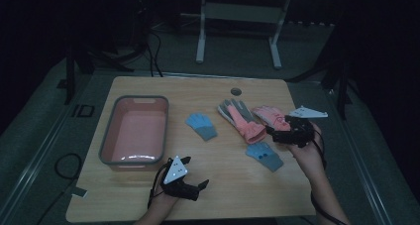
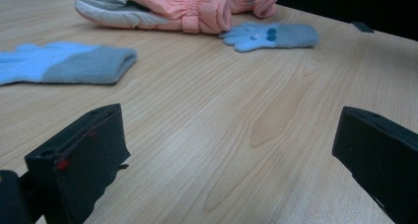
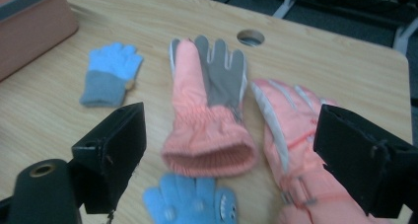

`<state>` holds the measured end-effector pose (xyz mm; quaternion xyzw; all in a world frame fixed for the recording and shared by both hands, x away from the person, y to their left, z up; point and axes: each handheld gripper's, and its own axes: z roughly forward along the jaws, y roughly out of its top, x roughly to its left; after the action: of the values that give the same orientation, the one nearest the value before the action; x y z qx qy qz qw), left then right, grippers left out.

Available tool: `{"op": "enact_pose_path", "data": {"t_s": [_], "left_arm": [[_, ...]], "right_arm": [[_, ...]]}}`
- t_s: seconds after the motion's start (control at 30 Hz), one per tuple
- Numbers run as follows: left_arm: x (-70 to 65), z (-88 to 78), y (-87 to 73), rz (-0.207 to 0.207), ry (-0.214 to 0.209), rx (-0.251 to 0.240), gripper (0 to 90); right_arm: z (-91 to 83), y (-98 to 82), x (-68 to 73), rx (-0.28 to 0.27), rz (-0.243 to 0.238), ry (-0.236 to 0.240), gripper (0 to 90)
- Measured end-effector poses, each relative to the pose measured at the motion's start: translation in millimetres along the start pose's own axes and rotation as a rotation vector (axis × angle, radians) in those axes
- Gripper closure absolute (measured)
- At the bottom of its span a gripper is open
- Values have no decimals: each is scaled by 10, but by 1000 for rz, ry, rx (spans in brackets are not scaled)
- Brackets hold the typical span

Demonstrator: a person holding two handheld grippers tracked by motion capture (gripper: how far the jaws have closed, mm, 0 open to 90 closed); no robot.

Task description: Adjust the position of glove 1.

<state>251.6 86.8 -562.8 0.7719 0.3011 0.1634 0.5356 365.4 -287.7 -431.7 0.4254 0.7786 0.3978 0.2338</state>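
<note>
Two pink ski gloves lie right of the table's middle: one palm up with a grey palm [image 1: 240, 118] [image 3: 209, 100], the other [image 1: 270, 117] [image 3: 291, 120] beside it. A small blue knit glove with a grey cuff [image 1: 200, 126] [image 2: 69, 63] [image 3: 108, 71] lies nearer the centre. A second blue glove with dots [image 1: 264, 156] [image 2: 268, 35] [image 3: 190, 202] lies nearer the front. My right gripper [image 1: 273, 135] [image 3: 231, 135] hovers open over the pink gloves' cuffs, holding nothing. My left gripper [image 1: 196, 172] [image 2: 226, 135] sits open and low near the front edge, with bare wood between its jaws.
A pink basin with a grey rim [image 1: 106, 136] [image 3: 34, 26] stands at the table's left, nothing inside it. A round cable hole [image 1: 236, 91] [image 3: 250, 37] is near the far edge. White stand legs [image 1: 200, 46] rise behind the wooden table [image 1: 223, 185].
</note>
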Motion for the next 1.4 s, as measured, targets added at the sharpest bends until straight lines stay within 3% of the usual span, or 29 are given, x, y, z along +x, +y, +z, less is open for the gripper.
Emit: {"op": "enact_pose_path", "data": {"t_s": [0.23,0.33,0.6,1.4], "left_arm": [[-2,1,1,3,-4,2,2],[-2,1,1,2,-5,1,2],[-10,2,0,10,-6,2,2],[-11,2,1,15,-13,3,2]], "right_arm": [[172,153,142,3,-36,65,136],[243,208,208,-15,-50,100,203],[518,344,399,19,-86,138,212],[1321,480,822,65,-163,272,325]]}}
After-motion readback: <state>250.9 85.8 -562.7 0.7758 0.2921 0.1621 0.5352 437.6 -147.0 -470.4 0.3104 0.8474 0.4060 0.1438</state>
